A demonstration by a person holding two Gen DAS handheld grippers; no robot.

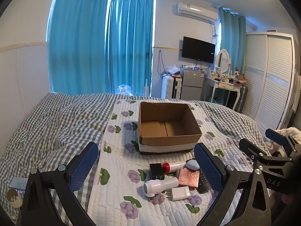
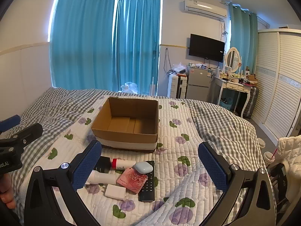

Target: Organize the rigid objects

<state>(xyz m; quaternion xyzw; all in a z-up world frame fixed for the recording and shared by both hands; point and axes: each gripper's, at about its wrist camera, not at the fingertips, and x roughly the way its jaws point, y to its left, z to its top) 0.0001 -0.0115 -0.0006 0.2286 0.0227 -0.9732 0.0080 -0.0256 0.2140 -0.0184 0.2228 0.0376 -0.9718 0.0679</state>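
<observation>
Bedroom scene: we hold two tongs above a quilted bed, both released, jaws spread wide and grasping nothing. Ahead of the left tongs [image 1: 146,165] sits an empty cardboard box [image 1: 169,141]. Between the box and our jaws lies a tight cluster: a black remote [image 2: 148,184], a pink case [image 2: 131,180], a pale blue case [image 2: 144,167], a white charger [image 2: 115,192], a red-capped tube [image 2: 124,163], a small black box [image 2: 102,164] and a white trimmer [image 1: 160,185]. The right tongs [image 2: 150,166] hover just over the same heap. We judge the crowding risky: closing on one piece could nudge or pinch its neighbours, and the soft quilt may let smooth pieces slip or tilt.
</observation>
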